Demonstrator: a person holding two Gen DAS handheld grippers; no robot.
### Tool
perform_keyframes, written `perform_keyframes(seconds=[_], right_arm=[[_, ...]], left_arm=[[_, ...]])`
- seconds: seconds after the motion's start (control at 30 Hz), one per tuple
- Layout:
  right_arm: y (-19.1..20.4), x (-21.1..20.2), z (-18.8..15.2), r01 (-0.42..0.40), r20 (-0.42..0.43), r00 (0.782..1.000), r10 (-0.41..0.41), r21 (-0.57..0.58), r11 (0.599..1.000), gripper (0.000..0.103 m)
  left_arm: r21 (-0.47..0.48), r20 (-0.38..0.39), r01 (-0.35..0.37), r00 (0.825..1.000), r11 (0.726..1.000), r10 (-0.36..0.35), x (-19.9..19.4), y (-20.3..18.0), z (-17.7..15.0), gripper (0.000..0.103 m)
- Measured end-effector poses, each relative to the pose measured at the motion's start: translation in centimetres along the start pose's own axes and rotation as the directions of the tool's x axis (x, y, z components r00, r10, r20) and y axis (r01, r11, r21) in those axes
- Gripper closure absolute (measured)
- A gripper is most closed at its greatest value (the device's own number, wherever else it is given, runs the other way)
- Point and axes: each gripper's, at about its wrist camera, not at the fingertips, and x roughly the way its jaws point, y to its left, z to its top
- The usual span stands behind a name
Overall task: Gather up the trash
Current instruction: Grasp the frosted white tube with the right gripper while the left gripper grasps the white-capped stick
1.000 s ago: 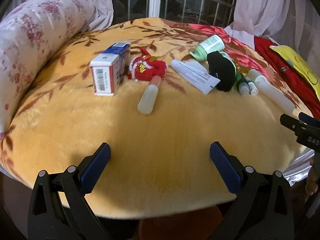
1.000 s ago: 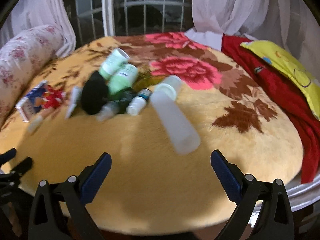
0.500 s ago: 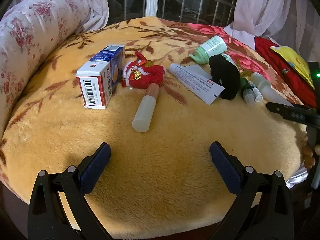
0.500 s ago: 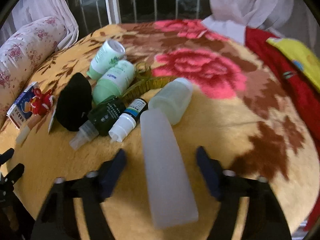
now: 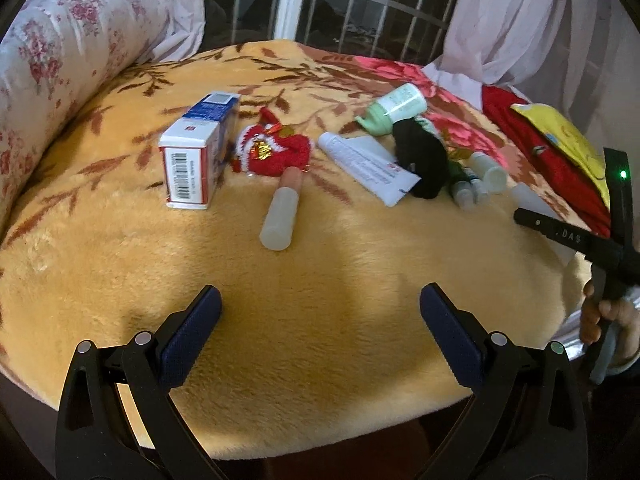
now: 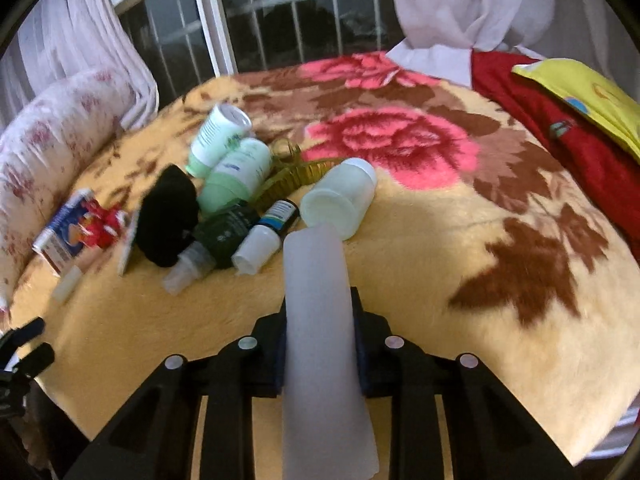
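Trash lies on a yellow floral blanket (image 5: 320,280). My right gripper (image 6: 318,350) is shut on a long frosted white tube (image 6: 320,320), near the blanket's front edge. Beyond it lie a white jar (image 6: 340,200), small dropper bottles (image 6: 260,240), two green bottles (image 6: 236,168) and a black pouch (image 6: 168,216). My left gripper (image 5: 320,332) is open and empty above the blanket's front. Ahead of it lie a frosted stick tube (image 5: 282,210), a red-white-blue box (image 5: 198,160), a red knitted ornament (image 5: 276,152) and a white squeeze tube (image 5: 368,168).
A floral bolster pillow (image 5: 60,60) runs along the left. A red cloth (image 6: 560,140) and a yellow item (image 6: 592,96) lie on the right. A barred window and curtains stand behind. The right gripper's body shows at the left wrist view's right edge (image 5: 580,240).
My right gripper moved forward over the long frosted tube and closed on it. My left gripper moved slightly forward over the blanket and stayed open.
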Motion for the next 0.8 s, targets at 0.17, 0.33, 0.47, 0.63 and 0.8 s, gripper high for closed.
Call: perform_keyframes(seconds=[0.17,0.33,0.47,0.63,0.8], right_arm=[[1.7,-1.6,-1.6,-0.031,0.045,0.998,0.032,-0.014,0.999,0.077],[2.5,-1.5,-2.2,-0.061,0.045,0.997,0.061,0.003,0.998,0.076],[3.0,-1.3,-2.4,-0.058,0.045,0.997,0.058,0.000,0.998,0.076],[3.4,-1.2,-2.5,-0.058,0.047,0.997,0.059,-0.008,0.998,0.075],[3.5,-0.6,-2.3,-0.059,0.033,0.998,0.059,0.008,0.998,0.074]], left_arm=[[0.078,-0.025,0.011,1.000,0.997,-0.009,1.9,-0.4,1.6,0.006],[0.065,-0.063,0.002,0.998,0.998,0.002,5.2,0.9,4.0,0.007],[0.074,-0.051,-0.016,0.998,0.997,0.019,6.4,1.3,4.9,0.009],[0.117,-0.035,-0.055,0.998,0.992,0.059,6.6,0.8,4.4,0.037],[0.083,-0.043,-0.044,0.998,0.996,0.047,6.6,2.0,4.5,0.059]])
